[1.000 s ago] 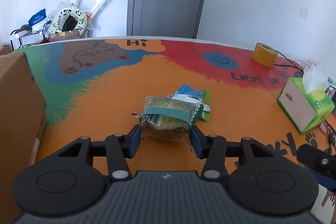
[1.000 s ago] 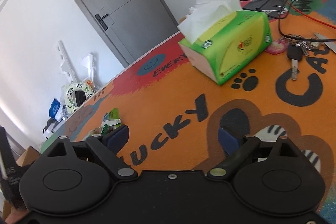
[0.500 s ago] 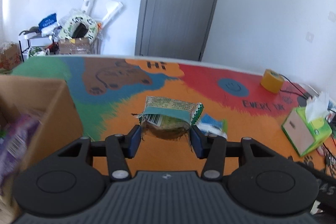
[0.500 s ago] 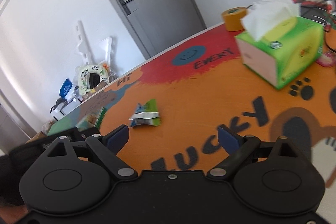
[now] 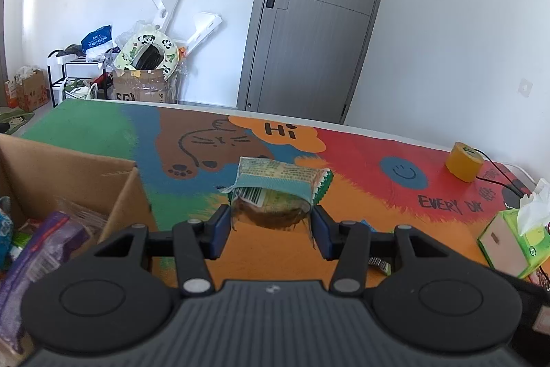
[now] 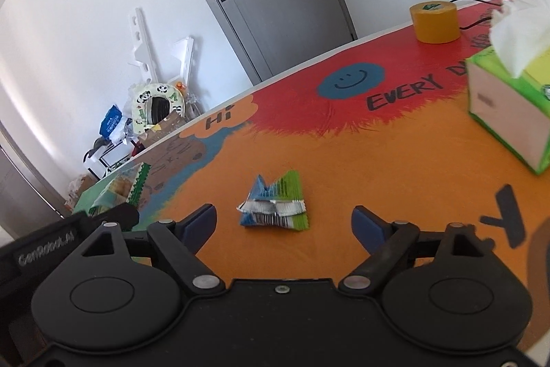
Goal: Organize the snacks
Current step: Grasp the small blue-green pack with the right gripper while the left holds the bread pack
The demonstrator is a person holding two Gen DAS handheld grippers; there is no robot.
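Your cardboard box [image 5: 79, 181] has come into view at the left since a second ago. The left tongs [image 5: 271, 226], clenched on the cake packet [image 5: 275, 191], carry it boxward. The right tongs [image 6: 285, 222], jaws parted and just narrowing, now frame the blue-green wrapper [image 6: 275, 205] lying on the bench [image 6: 378, 167], untouched.

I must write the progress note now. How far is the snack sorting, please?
Done: several packets already lie in the cardboard box. In hand: the left gripper is shut on a green snack pack beside the box. Left: a blue-green packet lies on the table mat; the right gripper, jaws just closing, has not gripped it.
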